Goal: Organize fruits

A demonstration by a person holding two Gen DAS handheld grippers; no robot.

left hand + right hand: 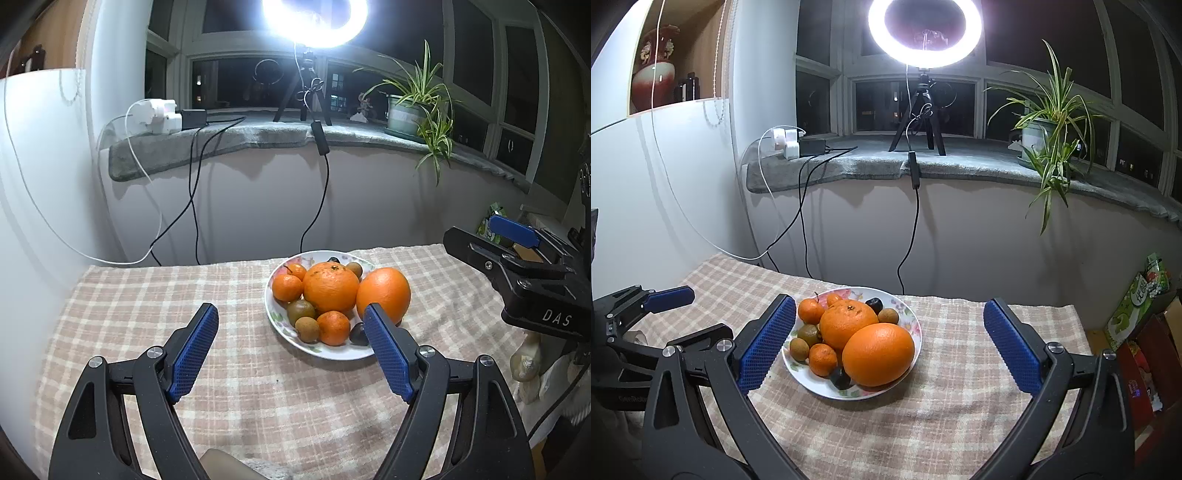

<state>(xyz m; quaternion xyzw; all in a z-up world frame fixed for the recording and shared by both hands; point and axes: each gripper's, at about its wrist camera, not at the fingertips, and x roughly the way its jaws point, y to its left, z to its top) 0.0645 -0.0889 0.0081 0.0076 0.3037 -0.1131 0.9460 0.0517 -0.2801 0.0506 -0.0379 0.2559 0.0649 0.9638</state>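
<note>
A white floral plate (280, 325) (908, 314) sits on the checked tablecloth and holds two large oranges (384, 293) (878, 353), several small mandarins (287, 287) (822, 359), brownish longans (307, 329) (799, 349) and dark round fruits (358, 334) (874, 304). My left gripper (291, 354) is open and empty, just in front of the plate. My right gripper (890, 350) is open and empty, its jaws standing either side of the plate above it. The right gripper also shows at the right edge of the left wrist view (517, 254).
The checked tablecloth (207, 291) (979, 387) covers the table. A wall with hanging cables (192, 199) stands behind it. The sill carries a ring light tripod (919, 110), chargers and a potted plant (1049, 129). Boxes (1137, 310) stand right of the table.
</note>
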